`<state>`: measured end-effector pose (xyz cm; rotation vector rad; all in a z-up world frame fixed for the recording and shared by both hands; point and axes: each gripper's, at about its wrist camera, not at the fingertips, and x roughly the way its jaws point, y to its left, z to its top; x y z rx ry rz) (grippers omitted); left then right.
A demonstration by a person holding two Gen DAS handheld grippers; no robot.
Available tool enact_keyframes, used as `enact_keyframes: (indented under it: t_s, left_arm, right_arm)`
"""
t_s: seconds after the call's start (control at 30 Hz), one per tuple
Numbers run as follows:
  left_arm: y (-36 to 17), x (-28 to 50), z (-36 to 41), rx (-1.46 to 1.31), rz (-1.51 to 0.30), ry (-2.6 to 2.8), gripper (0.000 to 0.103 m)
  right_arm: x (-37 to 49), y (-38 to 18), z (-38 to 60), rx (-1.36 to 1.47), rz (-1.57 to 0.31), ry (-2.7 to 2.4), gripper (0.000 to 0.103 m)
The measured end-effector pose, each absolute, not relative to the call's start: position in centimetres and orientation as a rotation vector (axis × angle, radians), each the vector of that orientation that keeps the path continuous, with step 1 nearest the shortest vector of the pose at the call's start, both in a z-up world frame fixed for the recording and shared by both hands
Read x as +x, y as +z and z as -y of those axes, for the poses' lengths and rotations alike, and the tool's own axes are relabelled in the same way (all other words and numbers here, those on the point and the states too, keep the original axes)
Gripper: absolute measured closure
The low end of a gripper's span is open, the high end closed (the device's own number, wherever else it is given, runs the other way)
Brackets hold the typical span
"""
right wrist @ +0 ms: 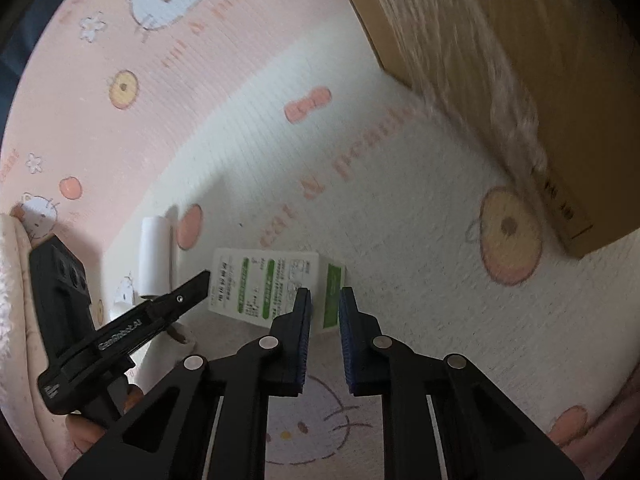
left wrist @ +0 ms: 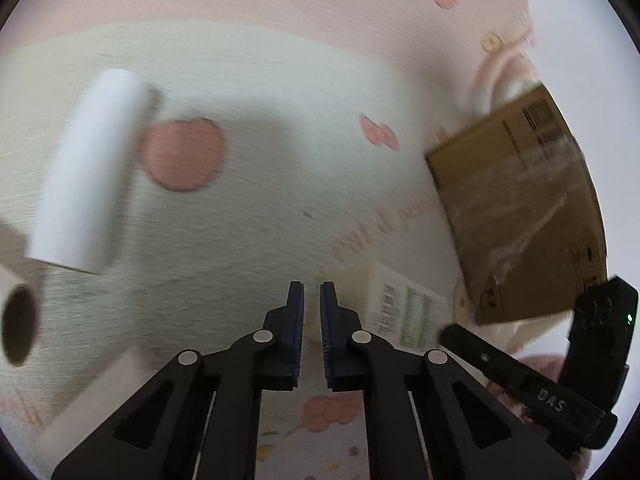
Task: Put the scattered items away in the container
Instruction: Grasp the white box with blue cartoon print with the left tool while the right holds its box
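Scattered items lie on a ribbed, soft-textured mat (right wrist: 400,220) printed in pink and cream with cartoon cats, bows and apples. A small white carton (right wrist: 276,288) with green printed panels, rectangular and smooth-faced, rests flat on the cream zone; in the left wrist view the same carton (left wrist: 404,312) sits just right of the finger line. A smooth white cylinder (left wrist: 84,172) lies on its side on the mat, well left of the carton, and appears small in the right wrist view (right wrist: 154,256). A cardboard tube (left wrist: 18,320) with a dark open end lies at the left edge, near the cylinder's lower end. The container, a brown corrugated cardboard box (left wrist: 520,216) with glossy tape and black printing, stands on the mat to the right, apart from the carton; the right wrist view shows its wall (right wrist: 520,60), blurred. The left gripper (left wrist: 312,292), black with ridged blue pads, has its jaws nearly together, a narrow gap between them, holding nothing. The right gripper (right wrist: 325,296) has its jaws slightly apart, empty, tips overlapping the carton's near edge; contact cannot be judged.
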<state>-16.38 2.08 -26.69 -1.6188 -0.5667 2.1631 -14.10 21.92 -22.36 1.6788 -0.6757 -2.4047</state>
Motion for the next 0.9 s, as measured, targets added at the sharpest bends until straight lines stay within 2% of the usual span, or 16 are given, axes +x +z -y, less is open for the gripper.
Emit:
enact_keyframes:
  t_s: [0.1, 0.33, 0.4, 0.5, 0.63, 0.73, 0.83, 0.9]
  left_arm:
    - [-25.9, -16.5, -2.9, -1.608, 0.503, 2.166, 0.098]
    - [-22.7, -15.7, -4.9, -1.527, 0.56, 2.031, 0.098]
    - [-21.8, -15.2, -7.1, -1.499, 0.509, 1.995, 0.098]
    - [-20.5, -14.3, -10.8, -1.444, 0.367, 1.966, 0.097]
    - [-19.2, -13.3, -14.7, -1.389, 0.182, 1.996, 0.094]
    - [-19.2, -13.2, -15.5, -1.419, 0.156, 1.98, 0.092]
    - [-18.8, -13.0, -15.4, -1.427, 0.138, 2.006, 0.081]
    - [-18.1, -12.8, -14.7, -1.419, 0.132, 2.037, 0.065]
  right_arm:
    - [-13.9, -22.6, -22.7, 1.68, 0.758, -2.384, 0.091]
    - [-13.1, -22.4, -23.7, 1.766, 0.643, -2.472, 0.091]
    - [-12.9, -22.9, -24.3, 1.841, 0.643, -2.459, 0.091]
    - [-11.7, -23.5, -25.9, 1.886, 0.771, -2.399, 0.091]
    - [-9.2, -20.9, -28.2, 1.778, 0.882, -2.485, 0.091]
    - [-7.7, -19.2, -29.4, 1.67, 0.94, -2.531, 0.091]
    - [-7.2, -18.6, -30.1, 1.574, 1.013, -2.526, 0.091]
    - [-7.3, -18.3, -30.0, 1.543, 1.032, -2.508, 0.091]
